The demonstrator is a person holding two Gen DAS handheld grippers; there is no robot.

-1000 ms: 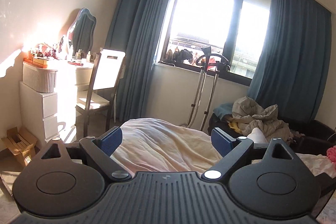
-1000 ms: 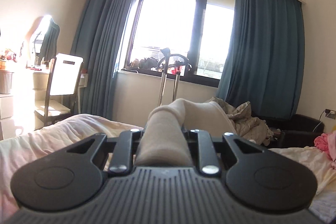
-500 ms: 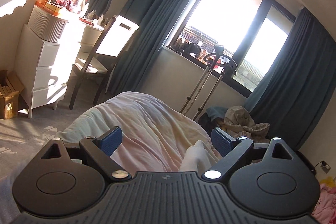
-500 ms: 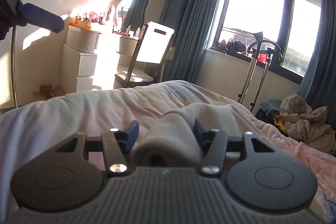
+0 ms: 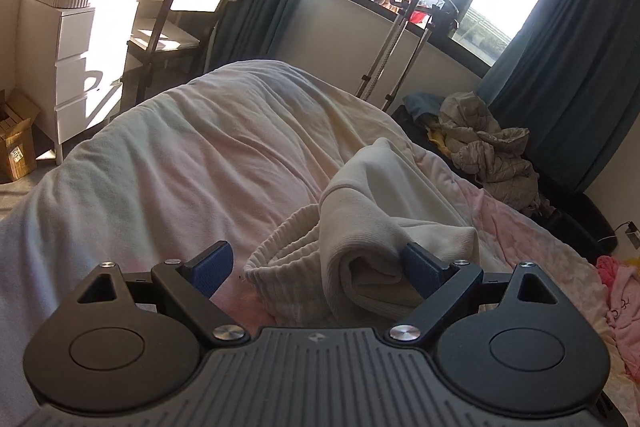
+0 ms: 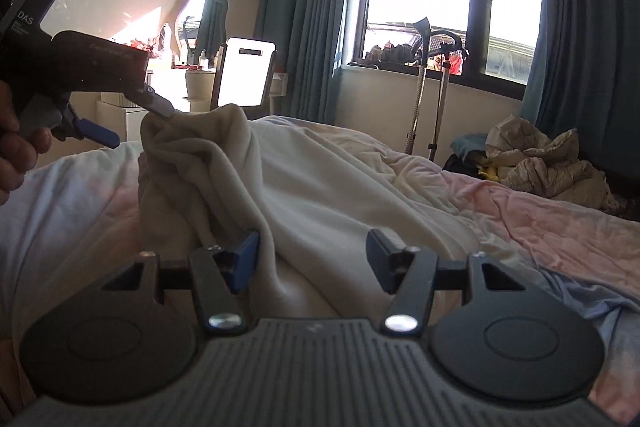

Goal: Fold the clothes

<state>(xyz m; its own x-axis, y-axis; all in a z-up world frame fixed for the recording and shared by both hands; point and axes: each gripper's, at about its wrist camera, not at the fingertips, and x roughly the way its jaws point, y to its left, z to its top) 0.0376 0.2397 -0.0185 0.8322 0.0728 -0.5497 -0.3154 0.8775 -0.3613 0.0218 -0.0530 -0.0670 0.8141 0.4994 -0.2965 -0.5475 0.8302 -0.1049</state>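
A cream sweatshirt [image 5: 360, 211] with a ribbed hem lies bunched on the pink-white bed cover [image 5: 180, 155]. My left gripper [image 5: 316, 267] is open wide around its rolled edge, and only the right blue pad [image 5: 420, 267] touches the fold. In the right wrist view the same sweatshirt [image 6: 240, 179] rises to a peak where the upper finger of the left gripper [image 6: 140, 127] meets it; a hand holds that gripper. My right gripper [image 6: 312, 255] is open low over the bed cover [image 6: 540, 227]. Cloth lies between its pads, against the left one only.
A heap of crumpled clothes [image 5: 488, 147] sits on a dark seat by the window, beside a steamer stand [image 5: 400, 39]. White drawers [image 5: 76, 67], a chair [image 5: 180, 27] and a cardboard box [image 5: 16, 143] stand left of the bed. Pink clothes [image 5: 620, 307] lie at right.
The right gripper, shut on the cream sweatshirt a second ago, has opened and swung left. The left gripper has tipped down to the bed, and the sweatshirt now lies between its fingers.
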